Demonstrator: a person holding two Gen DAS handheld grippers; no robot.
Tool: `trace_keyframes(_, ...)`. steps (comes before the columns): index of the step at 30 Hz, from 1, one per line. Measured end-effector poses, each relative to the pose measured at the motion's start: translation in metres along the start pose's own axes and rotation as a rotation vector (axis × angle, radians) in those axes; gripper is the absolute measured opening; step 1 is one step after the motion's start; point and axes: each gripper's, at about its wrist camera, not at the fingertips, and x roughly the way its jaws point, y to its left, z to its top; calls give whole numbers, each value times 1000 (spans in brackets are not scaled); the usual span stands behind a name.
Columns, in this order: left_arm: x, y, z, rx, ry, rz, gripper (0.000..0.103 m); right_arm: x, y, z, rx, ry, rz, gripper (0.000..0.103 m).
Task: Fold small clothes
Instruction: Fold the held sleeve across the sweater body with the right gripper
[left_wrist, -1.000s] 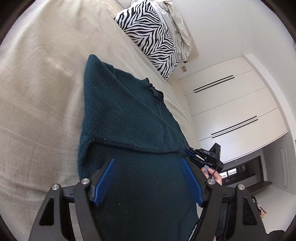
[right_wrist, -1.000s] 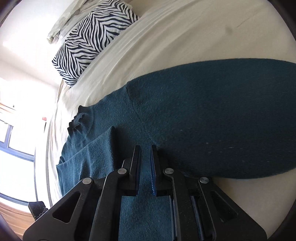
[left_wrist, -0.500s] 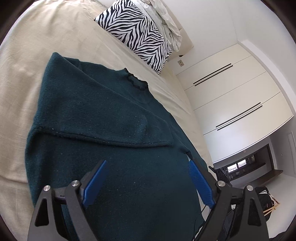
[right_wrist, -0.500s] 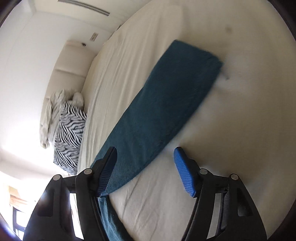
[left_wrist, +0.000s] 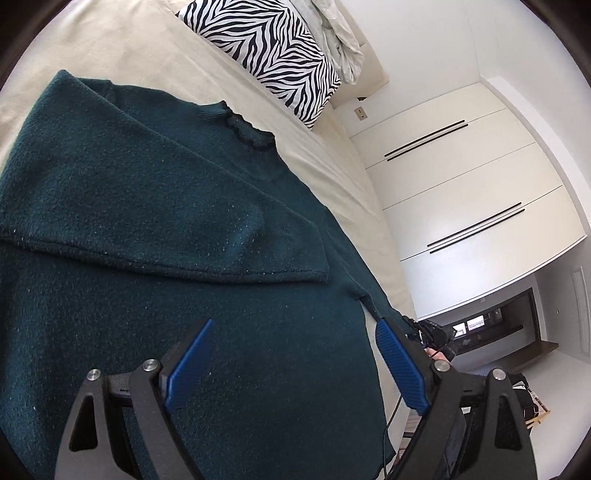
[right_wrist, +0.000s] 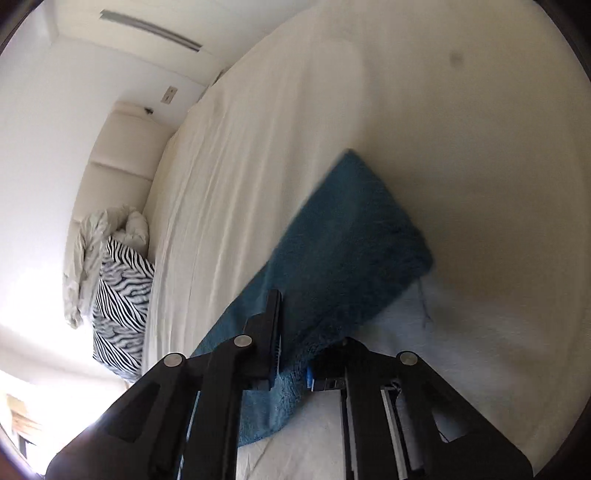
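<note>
1. Your right gripper (right_wrist: 291, 354) fingers are clamped on the sweater's free sleeve (right_wrist: 347, 236); a jerk could drag the sweater (left_wrist: 184, 258) askew
2. Your left gripper (left_wrist: 295, 365) hovers open over its hem
3. The bed (right_wrist: 461, 129) offers bare room beyond the sleeve

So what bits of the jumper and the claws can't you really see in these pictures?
- Left wrist view: the jumper runs off the left and bottom edges, and the open left claw covers part of it.
- Left wrist view: the right claw is tiny, half behind a blue pad.
- Right wrist view: the sleeve is blurred; the right claw, shut on it, hides its near part.
</note>
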Motion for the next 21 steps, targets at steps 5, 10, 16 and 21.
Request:
trace_keyframes(5,0,-2,9,-40,-26,-44,89,0,126,-66,-452,15,-2,8)
trace_keyframes(10,-2,-3,14,-94,-47,-112,89,11,238,-215,-997,43,-15,8)
trace_keyframes(16,10,4,17,-171,-17,-174,90,25,281,-391,-1474,33,-33,8)
trace_keyframes(21,20,16,17,-245,2,-233,94,27,269,-486,-1810,-74,-107,8)
